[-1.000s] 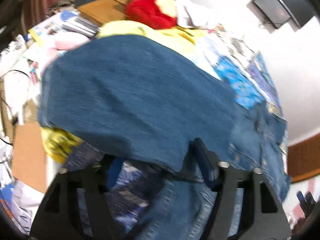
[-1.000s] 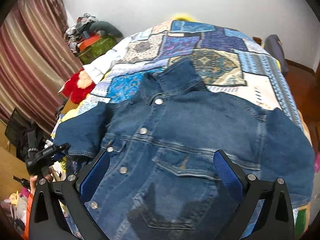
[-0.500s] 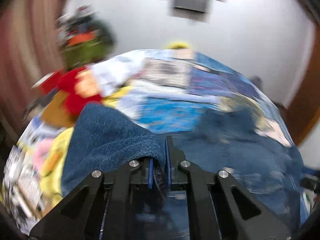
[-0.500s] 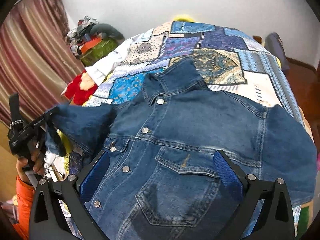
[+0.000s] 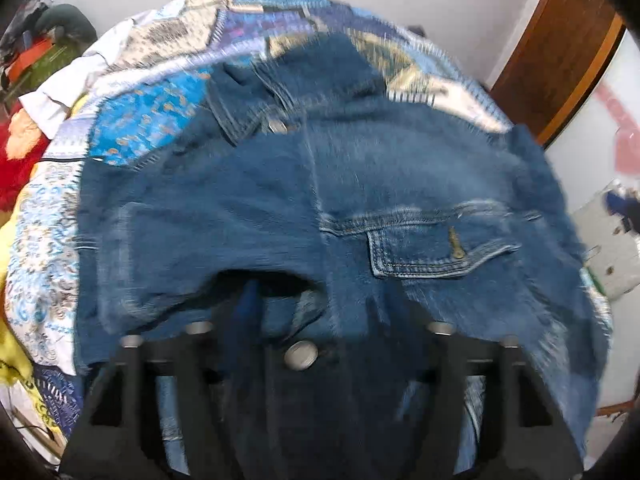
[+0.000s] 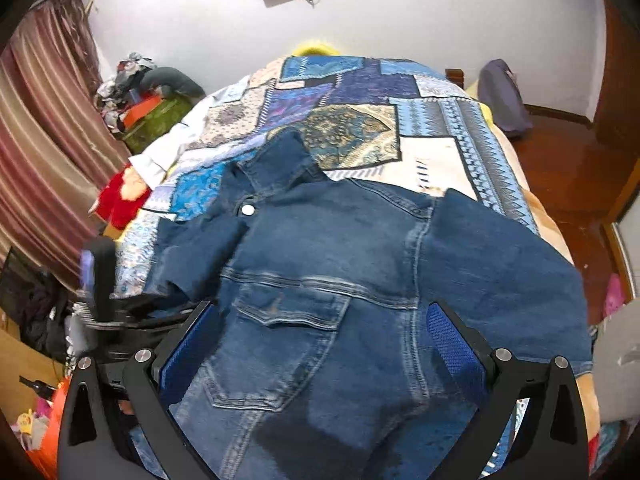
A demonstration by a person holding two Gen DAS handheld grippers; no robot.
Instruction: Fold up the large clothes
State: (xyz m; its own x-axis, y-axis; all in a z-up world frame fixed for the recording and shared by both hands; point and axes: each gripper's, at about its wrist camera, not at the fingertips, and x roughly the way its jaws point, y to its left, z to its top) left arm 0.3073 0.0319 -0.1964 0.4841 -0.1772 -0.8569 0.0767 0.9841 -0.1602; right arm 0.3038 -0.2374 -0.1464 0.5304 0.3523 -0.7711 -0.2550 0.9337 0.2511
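A blue denim jacket (image 6: pixel 340 264) lies front up on a patchwork bedspread (image 6: pixel 360 92), collar toward the far wall. Its left sleeve (image 6: pixel 192 256) is folded in over the chest. It also fills the left wrist view (image 5: pixel 320 208). My left gripper (image 5: pixel 332 320) is open just above the folded sleeve (image 5: pixel 192 232) and the jacket's front, fingers wide apart; it also shows in the right wrist view (image 6: pixel 100 280). My right gripper (image 6: pixel 320 340) is open and empty, hovering over the jacket's lower front by the chest pocket (image 6: pixel 288 312).
A red plush toy (image 6: pixel 120 196) and a white cloth (image 6: pixel 156 160) lie at the bed's left edge. Clutter and a green box (image 6: pixel 152 120) stand by the striped curtain (image 6: pixel 36 160). A wooden door (image 5: pixel 560 52) and wooden floor (image 6: pixel 560 168) are to the right.
My left gripper carried the sleeve from the bed's left edge over the jacket's chest, then opened and let it go. The right gripper stayed open, shifting slightly.
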